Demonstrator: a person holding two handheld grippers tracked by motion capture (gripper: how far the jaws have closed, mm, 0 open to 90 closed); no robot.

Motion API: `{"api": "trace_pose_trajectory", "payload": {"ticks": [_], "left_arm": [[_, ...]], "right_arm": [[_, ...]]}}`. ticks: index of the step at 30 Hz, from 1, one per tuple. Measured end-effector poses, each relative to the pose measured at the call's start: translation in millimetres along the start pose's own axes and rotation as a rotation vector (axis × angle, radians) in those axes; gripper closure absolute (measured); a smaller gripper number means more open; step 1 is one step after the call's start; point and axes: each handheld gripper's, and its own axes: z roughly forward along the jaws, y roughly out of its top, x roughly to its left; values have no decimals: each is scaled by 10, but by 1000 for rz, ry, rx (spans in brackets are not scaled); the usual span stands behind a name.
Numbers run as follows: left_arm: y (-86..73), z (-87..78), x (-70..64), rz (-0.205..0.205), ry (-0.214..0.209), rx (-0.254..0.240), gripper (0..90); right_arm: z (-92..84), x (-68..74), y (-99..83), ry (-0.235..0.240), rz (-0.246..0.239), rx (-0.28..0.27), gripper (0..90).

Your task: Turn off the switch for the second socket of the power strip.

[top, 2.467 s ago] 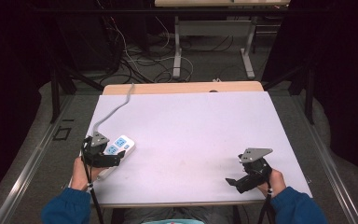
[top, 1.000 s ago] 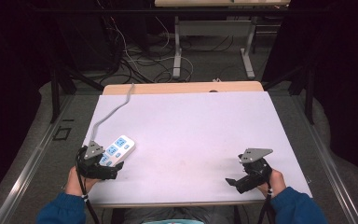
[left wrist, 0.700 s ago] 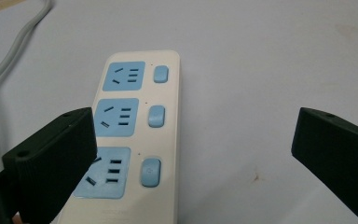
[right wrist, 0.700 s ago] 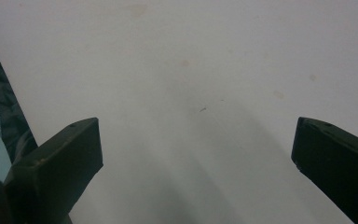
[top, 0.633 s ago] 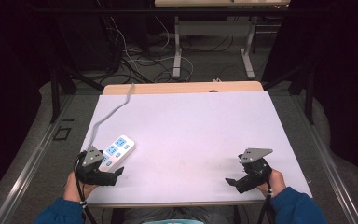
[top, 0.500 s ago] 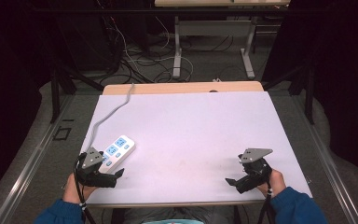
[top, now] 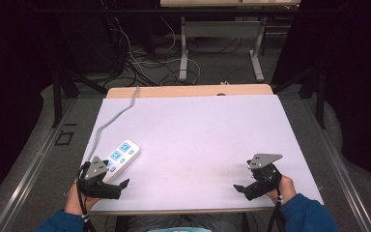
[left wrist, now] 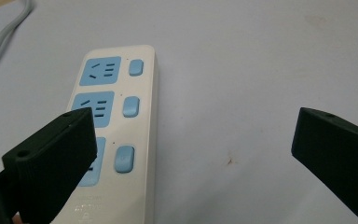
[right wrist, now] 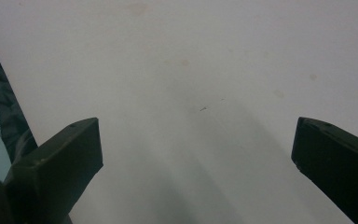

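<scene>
White power strip (top: 120,157) flat on pale bench (top: 203,140) near front left edge, just beside left tool (top: 110,186), jaws wide apart, empty; right tool (top: 246,186) likewise spread, well apart.

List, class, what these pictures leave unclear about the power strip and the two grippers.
- Power strip, left gripper view: its nearest socket is hidden behind the left jaw, and the near end is cut off by the bottom edge.
- Its cord, high view: the plug end runs off the table's far edge.
- Right gripper, high view: too small to judge jaw spacing.
</scene>
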Motion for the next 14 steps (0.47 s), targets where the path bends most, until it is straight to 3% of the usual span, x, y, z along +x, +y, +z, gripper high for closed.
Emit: {"api": "trace_pose_trajectory", "payload": {"ticks": [14], "left_arm": [[12, 32, -27, 12, -5, 17, 0]], "right_arm": [[-6, -5, 2, -5, -8, -10, 13]]}}
